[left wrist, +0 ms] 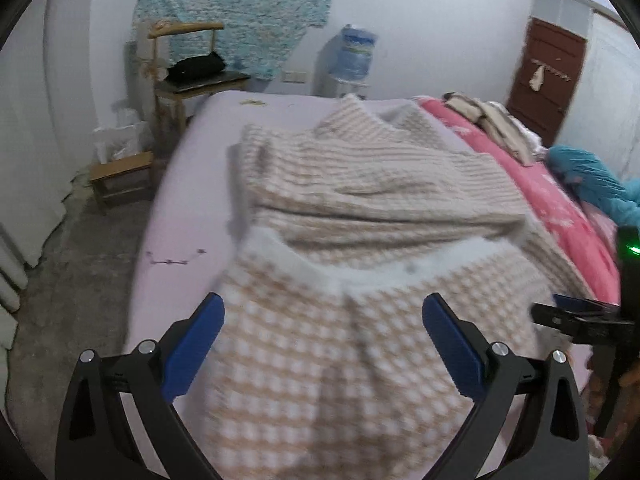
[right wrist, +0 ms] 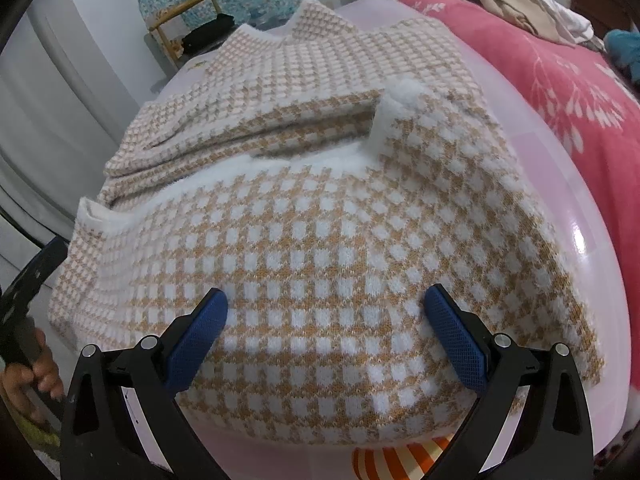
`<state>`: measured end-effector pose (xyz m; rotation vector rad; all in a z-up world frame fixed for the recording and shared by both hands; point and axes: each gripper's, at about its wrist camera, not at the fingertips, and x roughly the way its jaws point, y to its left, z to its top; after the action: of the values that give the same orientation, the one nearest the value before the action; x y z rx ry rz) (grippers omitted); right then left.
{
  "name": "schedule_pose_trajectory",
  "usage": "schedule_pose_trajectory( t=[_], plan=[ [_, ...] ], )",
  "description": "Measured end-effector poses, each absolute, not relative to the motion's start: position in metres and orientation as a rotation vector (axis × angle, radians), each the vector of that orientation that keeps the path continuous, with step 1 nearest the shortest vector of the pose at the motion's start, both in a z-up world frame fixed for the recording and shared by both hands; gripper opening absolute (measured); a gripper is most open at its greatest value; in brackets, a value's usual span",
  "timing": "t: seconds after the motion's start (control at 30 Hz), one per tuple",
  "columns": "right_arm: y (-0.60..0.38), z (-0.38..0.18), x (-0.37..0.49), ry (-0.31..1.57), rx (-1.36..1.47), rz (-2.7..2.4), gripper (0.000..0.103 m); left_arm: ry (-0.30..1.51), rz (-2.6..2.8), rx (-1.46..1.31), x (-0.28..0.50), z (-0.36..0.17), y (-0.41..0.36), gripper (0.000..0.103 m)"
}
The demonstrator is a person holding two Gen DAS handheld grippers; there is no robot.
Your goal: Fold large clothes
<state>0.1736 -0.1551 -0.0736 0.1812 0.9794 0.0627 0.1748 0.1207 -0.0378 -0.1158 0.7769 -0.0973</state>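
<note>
A large tan-and-white houndstooth knit garment (left wrist: 360, 200) (right wrist: 320, 220) lies partly folded on a pale lilac bed sheet (left wrist: 180, 200) (right wrist: 552, 208), its near flap turned over the rest with a fuzzy white edge showing. My left gripper (left wrist: 323, 312) hovers open just above the near flap, nothing between its blue pads. My right gripper (right wrist: 326, 304) is also open over the garment's near end, holding nothing. In the left wrist view the right gripper (left wrist: 576, 312) shows at the right edge. A hand (right wrist: 28, 372) holding the left gripper appears at the lower left of the right wrist view.
A pink floral blanket (left wrist: 560, 200) (right wrist: 560, 80) covers the bed's right side, with a pile of beige clothes (left wrist: 492, 120) and a teal item (left wrist: 588, 184) on it. A wooden chair (left wrist: 188, 80), a low stool (left wrist: 120, 176) and a water dispenser (left wrist: 352, 60) stand beyond the bed.
</note>
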Motion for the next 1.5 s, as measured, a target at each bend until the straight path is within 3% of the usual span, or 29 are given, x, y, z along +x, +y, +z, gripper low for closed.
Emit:
schedule_pose_trajectory(
  t=[0.13, 0.27, 0.47, 0.67, 0.87, 1.07, 1.17, 1.23, 1.3, 1.37, 1.4, 1.5],
  plan=[
    [-0.156, -0.073, 0.176, 0.986, 0.180, 0.065, 0.095, 0.794, -0.077, -0.084, 0.191, -0.042, 0.128, 0.079],
    [-0.156, -0.072, 0.178, 0.989, 0.179, 0.065, 0.095, 0.812, -0.070, -0.085, 0.207, -0.047, 0.136, 0.057],
    [-0.156, -0.072, 0.179, 0.992, 0.177, 0.065, 0.095, 0.848, -0.056, -0.115, 0.217, -0.052, 0.144, 0.040],
    [-0.157, -0.072, 0.179, 0.991, 0.175, 0.067, 0.095, 0.753, -0.179, -0.148, 0.198, -0.034, 0.144, 0.035],
    [-0.162, -0.069, 0.181, 1.007, 0.207, 0.087, 0.095, 0.827, -0.198, -0.099, 0.207, -0.044, 0.135, 0.035],
    [-0.191, -0.023, 0.170, 0.806, 0.244, 0.090, 0.095, 0.870, -0.160, -0.109, 0.214, -0.053, 0.143, 0.031],
    [-0.199, -0.013, 0.183, 0.788, 0.155, 0.043, 0.085, 0.882, -0.144, -0.113, 0.215, -0.056, 0.146, 0.026],
    [-0.205, -0.014, 0.196, 0.787, 0.140, 0.034, 0.074, 0.885, -0.133, -0.124, 0.216, -0.057, 0.149, 0.022],
    [-0.213, -0.018, 0.210, 0.804, 0.134, 0.022, 0.057, 0.883, -0.122, -0.137, 0.216, -0.057, 0.151, 0.018],
    [-0.217, -0.028, 0.226, 0.835, 0.104, 0.011, 0.050, 0.879, -0.115, -0.142, 0.216, -0.057, 0.152, 0.017],
    [-0.219, -0.033, 0.233, 0.858, 0.090, 0.005, 0.037, 0.876, -0.112, -0.145, 0.216, -0.057, 0.152, 0.015],
    [-0.227, -0.043, 0.234, 0.897, 0.105, 0.036, 0.023, 0.859, -0.105, -0.147, 0.213, -0.055, 0.152, 0.013]
  ],
)
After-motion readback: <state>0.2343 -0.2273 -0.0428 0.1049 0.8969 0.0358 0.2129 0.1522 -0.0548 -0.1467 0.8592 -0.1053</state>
